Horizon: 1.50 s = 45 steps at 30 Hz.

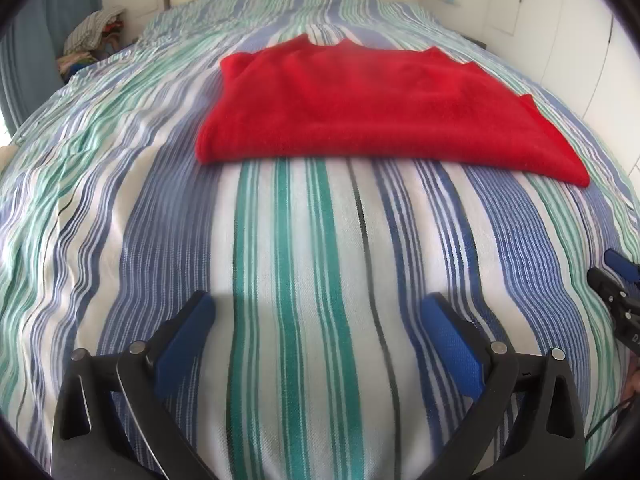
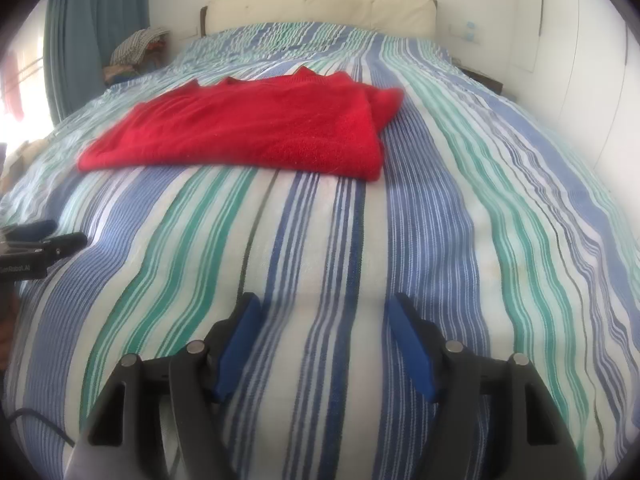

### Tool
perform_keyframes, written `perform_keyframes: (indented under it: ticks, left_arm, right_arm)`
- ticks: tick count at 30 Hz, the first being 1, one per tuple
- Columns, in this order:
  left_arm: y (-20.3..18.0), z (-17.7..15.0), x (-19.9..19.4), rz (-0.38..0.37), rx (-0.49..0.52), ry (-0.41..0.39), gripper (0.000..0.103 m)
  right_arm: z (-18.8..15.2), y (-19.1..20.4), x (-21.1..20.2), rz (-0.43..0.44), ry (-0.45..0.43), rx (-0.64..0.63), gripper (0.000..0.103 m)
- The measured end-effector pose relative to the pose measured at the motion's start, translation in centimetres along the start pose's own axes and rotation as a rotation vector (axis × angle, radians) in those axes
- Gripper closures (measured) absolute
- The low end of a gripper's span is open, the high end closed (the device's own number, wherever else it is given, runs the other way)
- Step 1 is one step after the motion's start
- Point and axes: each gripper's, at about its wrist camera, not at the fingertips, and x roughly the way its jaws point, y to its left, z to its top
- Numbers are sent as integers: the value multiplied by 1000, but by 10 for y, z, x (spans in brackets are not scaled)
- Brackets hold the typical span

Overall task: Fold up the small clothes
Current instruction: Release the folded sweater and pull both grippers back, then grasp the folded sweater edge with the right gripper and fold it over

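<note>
A red knit garment [image 1: 360, 108] lies folded and flat on the striped bedspread [image 1: 300, 260], its near edge straight. It also shows in the right wrist view [image 2: 256, 132], upper left. My left gripper [image 1: 318, 304] is open and empty, low over the bedspread, well short of the garment. My right gripper [image 2: 322, 304] is open and empty, also short of the garment. The right gripper shows at the right edge of the left wrist view [image 1: 618, 280]. The left gripper shows at the left edge of the right wrist view [image 2: 44, 236].
A cream headboard [image 2: 320, 8] stands at the far end of the bed. A pile of clothes [image 2: 136, 50] sits at the far left by a blue curtain [image 2: 76, 40]. White wardrobe doors [image 2: 592, 60] run along the right.
</note>
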Motion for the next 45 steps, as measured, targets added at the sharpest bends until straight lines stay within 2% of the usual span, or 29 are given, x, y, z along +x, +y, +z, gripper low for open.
perform_keyframes:
  ticks: [34, 36, 39, 40, 42, 45]
  left_arm:
    - [1, 1, 1, 1, 2, 0, 1]
    - [1, 3, 2, 4, 2, 19, 1]
    - [3, 20, -4, -22, 41, 121, 2]
    - [7, 25, -11, -45, 45, 133, 2]
    - [19, 34, -32, -97, 32, 95, 2]
    - [37, 43, -52, -102, 28, 46, 1]
  right_arm:
    - [0, 1, 0, -11, 0, -7, 35]
    - [0, 0, 0, -10, 0, -7, 35]
    - [3, 0, -1, -7, 19, -6, 35]
    - [7, -1, -2, 7, 42, -14, 34]
    - [21, -10, -9, 72, 69, -14, 34]
    - [55, -37, -20, 165, 16, 71, 34]
